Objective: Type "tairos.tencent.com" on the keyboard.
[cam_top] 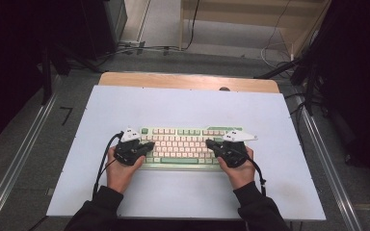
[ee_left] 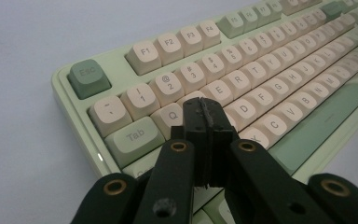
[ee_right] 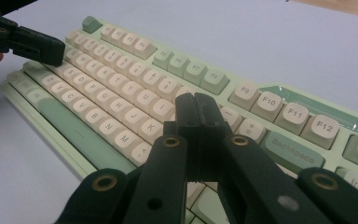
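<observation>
One keyboard (cam_top: pixel 185 147), green case with cream and green keycaps, lying flat on the pale table top (cam_top: pixel 125 110), near the person's edge and roughly centred. Two grippers, one per hand. Left gripper (ee_left: pixel 205 112): jaws pressed together, nothing between them, tips over the left end of the keyboard around the Q/W/A keys. Right gripper (ee_right: pixel 196 108): jaws also pressed together, empty, tips over the right part of the letter block near the backspace key (ee_right: pixel 293 151). Whether either tip touches a keycap: can't tell.
</observation>
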A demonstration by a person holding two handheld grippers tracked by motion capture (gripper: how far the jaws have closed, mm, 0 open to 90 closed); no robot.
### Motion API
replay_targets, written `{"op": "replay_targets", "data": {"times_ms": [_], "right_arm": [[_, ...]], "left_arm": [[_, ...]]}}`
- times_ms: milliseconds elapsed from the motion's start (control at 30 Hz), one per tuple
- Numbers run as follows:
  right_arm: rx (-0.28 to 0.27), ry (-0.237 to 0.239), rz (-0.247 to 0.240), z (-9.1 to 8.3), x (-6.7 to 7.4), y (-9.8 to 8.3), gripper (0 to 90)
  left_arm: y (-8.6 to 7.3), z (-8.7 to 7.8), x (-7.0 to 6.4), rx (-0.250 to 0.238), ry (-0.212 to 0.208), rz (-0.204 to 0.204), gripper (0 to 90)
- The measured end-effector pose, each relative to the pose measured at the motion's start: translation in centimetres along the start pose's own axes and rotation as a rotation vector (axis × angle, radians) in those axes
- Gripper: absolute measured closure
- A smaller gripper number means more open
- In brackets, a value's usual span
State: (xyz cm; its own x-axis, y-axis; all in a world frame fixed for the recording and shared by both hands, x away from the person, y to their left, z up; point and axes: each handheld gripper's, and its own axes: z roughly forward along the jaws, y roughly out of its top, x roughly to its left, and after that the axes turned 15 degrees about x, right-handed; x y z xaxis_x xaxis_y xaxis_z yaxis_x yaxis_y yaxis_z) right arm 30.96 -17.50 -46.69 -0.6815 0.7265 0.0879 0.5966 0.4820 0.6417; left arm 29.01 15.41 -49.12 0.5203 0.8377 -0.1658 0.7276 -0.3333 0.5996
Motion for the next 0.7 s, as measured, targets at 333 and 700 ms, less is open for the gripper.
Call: {"op": "replay_targets", "data": {"times_ms": [333, 700], "right_arm": [[-0.005, 0.009, 0.014, 0.0, -0.1, -0.1, 74.8], [-0.017, 0.001, 0.043, -0.1, -0.6, -0.6, 51.0]], "left_arm": [[0.1, 0.4, -0.4, 0.020, 0.017, 0.015, 90.0], [0.2, -0.8, -0.5, -0.107, -0.066, 0.009, 66.1]]}}
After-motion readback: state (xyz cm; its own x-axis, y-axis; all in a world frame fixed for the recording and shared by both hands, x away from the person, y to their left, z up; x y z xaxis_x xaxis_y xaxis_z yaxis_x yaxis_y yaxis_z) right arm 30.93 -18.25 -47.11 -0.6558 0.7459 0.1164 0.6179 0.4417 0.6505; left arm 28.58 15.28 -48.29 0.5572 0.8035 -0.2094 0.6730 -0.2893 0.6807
